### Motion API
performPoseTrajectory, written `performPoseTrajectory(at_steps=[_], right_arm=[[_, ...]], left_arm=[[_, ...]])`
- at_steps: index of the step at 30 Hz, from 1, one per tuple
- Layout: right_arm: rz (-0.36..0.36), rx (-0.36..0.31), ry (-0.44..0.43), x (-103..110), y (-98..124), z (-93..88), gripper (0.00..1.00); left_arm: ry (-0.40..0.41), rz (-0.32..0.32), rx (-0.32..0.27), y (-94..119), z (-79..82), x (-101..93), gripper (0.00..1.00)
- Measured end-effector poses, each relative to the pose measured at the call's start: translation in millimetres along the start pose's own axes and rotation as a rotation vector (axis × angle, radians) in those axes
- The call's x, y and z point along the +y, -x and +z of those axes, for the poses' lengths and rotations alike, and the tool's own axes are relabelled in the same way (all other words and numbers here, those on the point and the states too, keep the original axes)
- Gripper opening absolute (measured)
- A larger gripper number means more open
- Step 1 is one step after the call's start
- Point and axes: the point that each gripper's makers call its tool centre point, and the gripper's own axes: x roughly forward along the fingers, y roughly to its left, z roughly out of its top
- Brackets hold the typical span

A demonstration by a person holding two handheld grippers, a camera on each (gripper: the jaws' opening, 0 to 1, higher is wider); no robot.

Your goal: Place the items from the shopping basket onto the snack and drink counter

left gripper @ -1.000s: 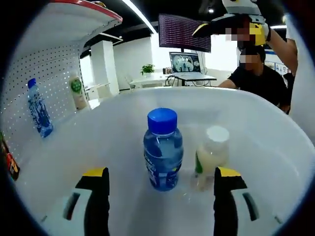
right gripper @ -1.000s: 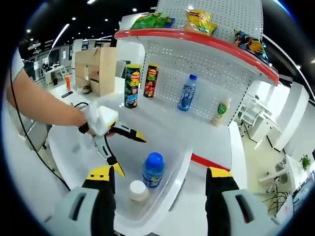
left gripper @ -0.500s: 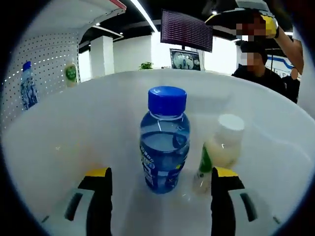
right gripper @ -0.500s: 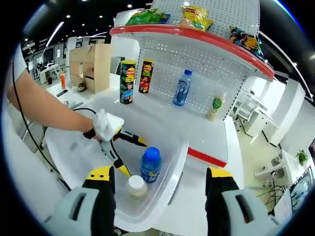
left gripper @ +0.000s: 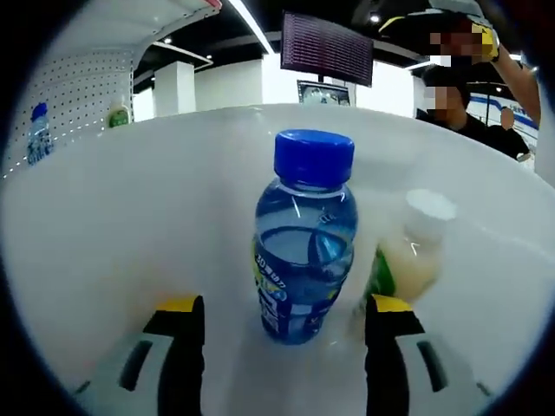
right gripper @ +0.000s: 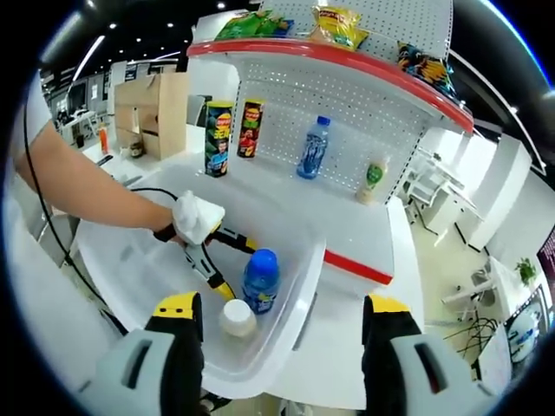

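While the left gripper (left gripper: 276, 351) reaches into the white basket (right gripper: 147, 260), its jaws stand wide open either side of the blue-capped bottle (left gripper: 303, 238), gripping nothing. Label text is unreadable. The right gripper (right gripper: 277, 342), jaws open and empty, overlooks the desk (right gripper: 355, 234) holding chip cans (right gripper: 218, 139).

left tongs (right gripper: 232, 267): black arms, yellow tips | hand (right gripper: 198, 217): white glove, black cable | right tongs (right gripper: 277, 308): grey-black, yellow pads

Blue-capped clear bottle (left gripper: 303, 243) with blue label, white-capped pale bottle (left gripper: 408, 260) — white basket (left gripper: 130, 225).
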Motion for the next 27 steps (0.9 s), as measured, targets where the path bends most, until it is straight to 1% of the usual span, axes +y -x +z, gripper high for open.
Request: performPoseTrajectory(at_steps=[3,7,10,12,15,21,23,27], right_arm=[[-0.003,0.01,0.0,1,1,-3.2,0.74],[-0.008,0.019,-0.005,2,3,-6.8,0.74],[-0.012,0.021,-0.007,2,5,-8.1,0.74],[-0.018,0.021,-0.013,1,5,-8.5,0.74],[-0.024,0.015,-0.024,-1,6,-9.2,0.74],[-0.017,0.026,-0.03,2,4,-14.1,0.74],[-0.023,0.012,-0.036,1,4,-12.1,0.74],[-0.035,-0.01,-0.038,-4,6,-5.7,0.74]], left_arm=[[-0.001,-0.014,-0.011,-5,3.1,-2.5,0.76],[-0.022,-0.036,0.0,-14,2.2,-6.9,0.75],[-0.027,-0.049,-0.004,-18,4.3,-8.5,0.75],[-0.028,-0.052,-0.003,-21,4.3,-8.8,0.74],[-0.051,-0.06,0.012,-24,1.1,-9.2,0.74],[-0.049,-0.066,-0.003,-31,2.6,-7.0,0.73],[-0.049,-0.079,-0.005,-33,2.5,-9.7,0.71],[-0.068,-0.093,-0.011,-37,3.5,-14.0,0.69]])
